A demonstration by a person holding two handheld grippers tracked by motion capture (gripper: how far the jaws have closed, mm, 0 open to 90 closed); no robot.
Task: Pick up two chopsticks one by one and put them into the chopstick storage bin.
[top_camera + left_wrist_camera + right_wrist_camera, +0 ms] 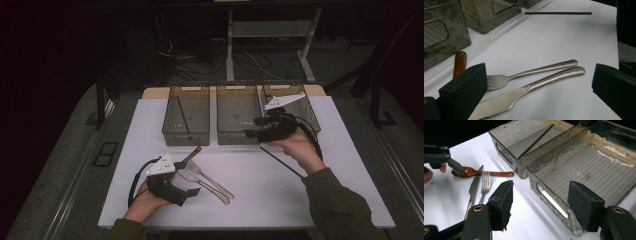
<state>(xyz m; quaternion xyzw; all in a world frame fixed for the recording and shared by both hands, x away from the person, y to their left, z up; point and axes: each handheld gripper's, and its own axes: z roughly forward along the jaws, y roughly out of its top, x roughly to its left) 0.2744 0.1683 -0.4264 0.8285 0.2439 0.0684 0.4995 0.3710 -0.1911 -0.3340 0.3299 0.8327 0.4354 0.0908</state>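
Jaws gape empty on our left gripper (192,192) over the brushed-steel fork (524,75) and knife (524,91); right gripper (248,127) equally open above the ribbed smoky-plastic bin (584,170).

Three bins stand in a row along the far edge of the table (150,200) — left bin (186,116), middle bin (238,115), right bin (295,105). A chopstick (183,118) lies inside the left bin. Before that bin: a spoon (191,154), with a fork (210,179) and knife (202,186) side by side — handles nearly touching. Another chopstick (281,162) lies to the right, on the table before the middle bin.
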